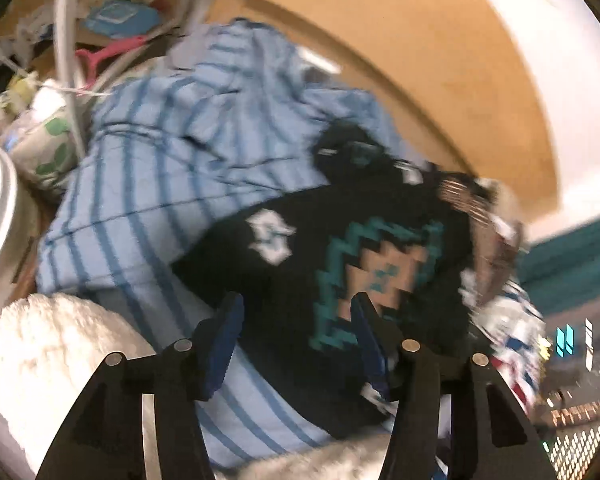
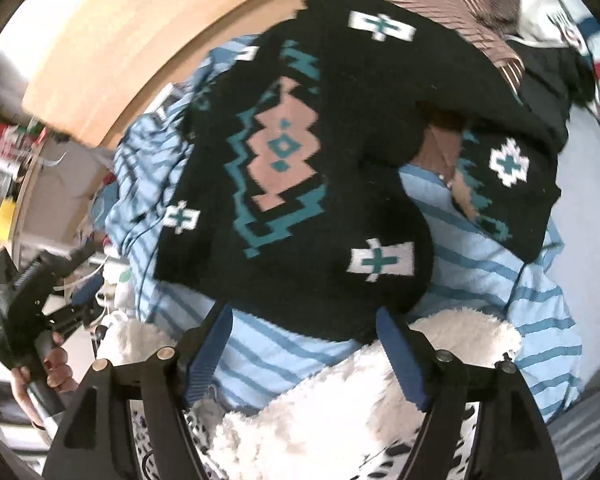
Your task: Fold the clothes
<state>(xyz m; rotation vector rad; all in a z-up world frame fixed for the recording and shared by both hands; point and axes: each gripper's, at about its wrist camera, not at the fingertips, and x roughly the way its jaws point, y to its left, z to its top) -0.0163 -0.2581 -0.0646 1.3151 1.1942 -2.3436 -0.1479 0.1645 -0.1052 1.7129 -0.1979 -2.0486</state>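
Clothes heaped mid-frame, and we hover over them with both tools wide.

Black patterned sweater [image 2: 300,168] sprawls crumpled across the striped blue shirt [image 2: 496,268], fleece [image 2: 340,400] at lower frame. Our left gripper [image 1: 296,320] and right gripper [image 2: 304,332] gape, holding nothing. We'd judge it best to pinch one sweater edge only, avoiding the shirt beneath.
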